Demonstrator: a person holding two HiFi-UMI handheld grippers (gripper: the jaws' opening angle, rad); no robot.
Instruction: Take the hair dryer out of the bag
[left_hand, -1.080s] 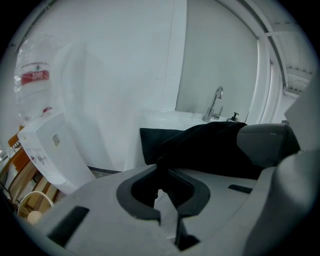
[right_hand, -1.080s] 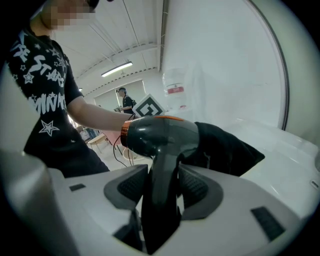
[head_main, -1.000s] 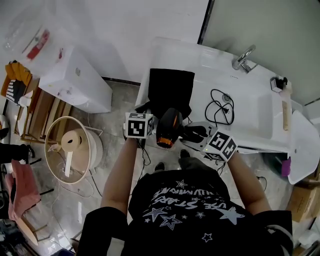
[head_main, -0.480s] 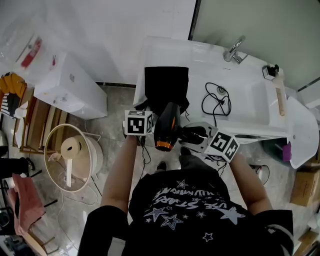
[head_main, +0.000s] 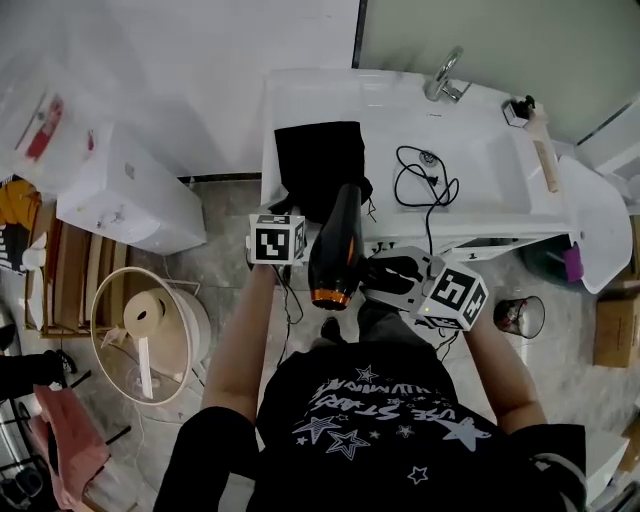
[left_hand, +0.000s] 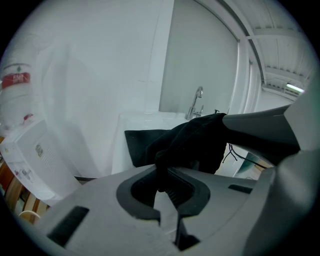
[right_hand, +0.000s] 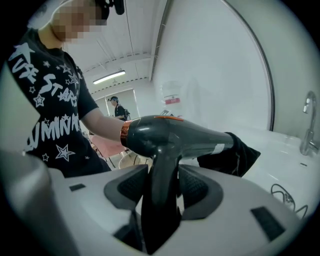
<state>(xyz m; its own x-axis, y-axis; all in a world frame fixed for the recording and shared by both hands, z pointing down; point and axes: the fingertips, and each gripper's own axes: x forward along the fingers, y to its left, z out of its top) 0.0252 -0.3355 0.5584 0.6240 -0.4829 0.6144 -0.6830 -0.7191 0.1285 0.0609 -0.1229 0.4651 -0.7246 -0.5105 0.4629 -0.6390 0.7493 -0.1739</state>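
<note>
Washbasin counter (head_main: 480, 170): left gripper (left_hand: 165, 180) pinching bag (head_main: 318, 160) fabric, right gripper (right_hand: 160, 190) clamping dryer (head_main: 335, 250) handle, nozzle tip lingering at bag mouth. Extraction apparently nearing completion; next move calling for pulling clear.

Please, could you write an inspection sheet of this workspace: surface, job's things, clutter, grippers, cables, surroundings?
Surface: white sink counter.
Job's things: black bag lies on the counter; dryer is held up, nozzle tip at the bag.
Clutter: stick-like item at the right end.
Grippers: left gripper shut on the bag; right gripper shut on the dryer handle.
Cables: black cable looped in the basin.
Surroundings: tap, paper roll, white box, cup on the floor.
</note>
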